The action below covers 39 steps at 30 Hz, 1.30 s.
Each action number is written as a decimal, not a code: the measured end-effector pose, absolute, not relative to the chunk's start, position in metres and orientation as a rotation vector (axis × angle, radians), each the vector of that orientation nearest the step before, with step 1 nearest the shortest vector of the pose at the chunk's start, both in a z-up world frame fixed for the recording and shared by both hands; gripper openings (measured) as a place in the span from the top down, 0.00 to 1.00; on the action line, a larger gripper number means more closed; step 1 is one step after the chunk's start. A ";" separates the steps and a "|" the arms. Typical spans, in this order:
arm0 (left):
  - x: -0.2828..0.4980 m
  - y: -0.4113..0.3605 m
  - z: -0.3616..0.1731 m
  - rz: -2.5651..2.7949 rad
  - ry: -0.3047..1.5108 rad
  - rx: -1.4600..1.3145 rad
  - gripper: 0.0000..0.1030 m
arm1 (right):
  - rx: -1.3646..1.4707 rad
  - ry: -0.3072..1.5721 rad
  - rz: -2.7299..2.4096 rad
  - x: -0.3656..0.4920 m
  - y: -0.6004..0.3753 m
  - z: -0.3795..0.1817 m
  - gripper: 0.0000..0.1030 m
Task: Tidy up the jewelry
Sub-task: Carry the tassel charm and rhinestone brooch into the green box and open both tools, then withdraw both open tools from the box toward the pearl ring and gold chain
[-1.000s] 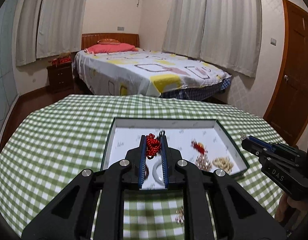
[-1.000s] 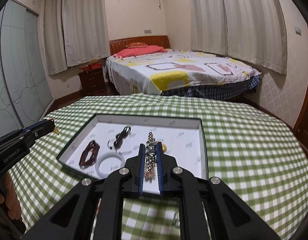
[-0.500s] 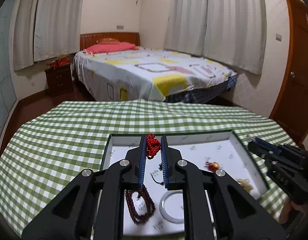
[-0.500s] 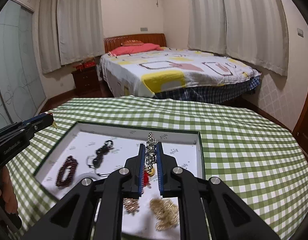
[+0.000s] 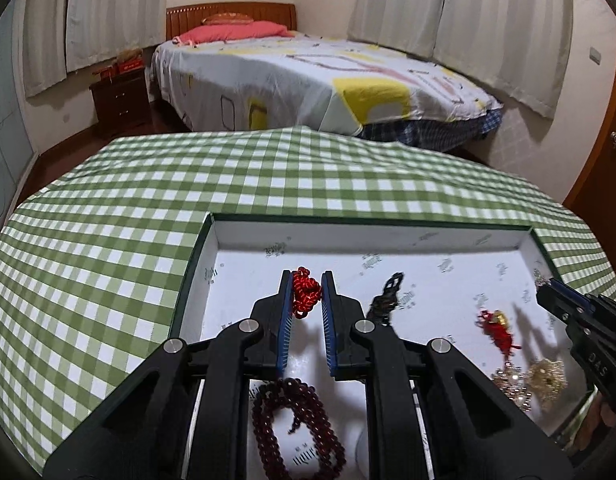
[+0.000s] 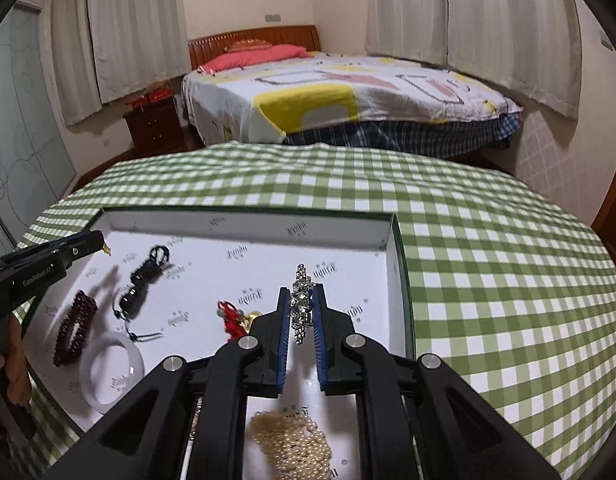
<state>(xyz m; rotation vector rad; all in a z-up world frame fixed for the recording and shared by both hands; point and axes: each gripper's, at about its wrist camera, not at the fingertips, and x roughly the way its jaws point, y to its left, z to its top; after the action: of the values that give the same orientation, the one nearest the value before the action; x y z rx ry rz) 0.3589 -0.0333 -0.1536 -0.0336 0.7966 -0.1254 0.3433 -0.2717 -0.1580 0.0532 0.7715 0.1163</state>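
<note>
My left gripper [image 5: 306,289] is shut on a red knotted cord bracelet [image 5: 306,294], held over the left part of a shallow white tray [image 5: 244,246] with a dark green rim. My right gripper [image 6: 302,300] is shut on a silver rhinestone piece [image 6: 301,306] over the tray's [image 6: 244,220] right part. In the tray lie a dark red bead bracelet [image 5: 296,424], a black cord piece [image 5: 385,300], a red and gold charm [image 5: 497,326], a white bangle [image 6: 112,372] and a pearl strand [image 6: 296,444]. Each gripper shows in the other's view: right gripper [image 5: 547,294], left gripper [image 6: 100,240].
The tray rests on a table with a green and white checked cloth [image 5: 108,220]. Gold and silver ornaments [image 5: 543,376] lie at the tray's right side. A bed [image 5: 308,80], a nightstand [image 5: 122,98] and a wooden door [image 5: 603,168] stand beyond the table. A hand [image 6: 12,360] grips the left tool.
Both grippers have moved forward and down over the tray, each still clamped on its piece. The tray's contents now lie nearer and beneath the fingers.
</note>
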 end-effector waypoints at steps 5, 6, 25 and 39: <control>0.366 -0.033 -0.158 -0.122 0.837 -0.032 0.86 | 0.064 0.808 0.116 0.350 -0.275 -0.165 0.89; 0.367 -0.033 -0.159 -0.122 0.846 -0.032 0.86 | 0.061 0.812 0.114 0.351 -0.275 -0.165 0.89; 0.366 -0.036 -0.161 -0.116 0.863 -0.028 0.78 | 0.093 0.859 0.102 0.357 -0.279 -0.165 0.78; 0.360 -0.031 -0.155 -0.101 0.833 -0.027 0.48 | 0.108 0.832 0.112 0.351 -0.280 -0.163 0.65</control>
<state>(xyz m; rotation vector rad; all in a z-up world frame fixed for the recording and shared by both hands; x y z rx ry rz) 0.3596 -0.0314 -0.1551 -0.0270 0.8334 -0.1013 0.3507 -0.2802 -0.1630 0.1082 0.8322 0.1120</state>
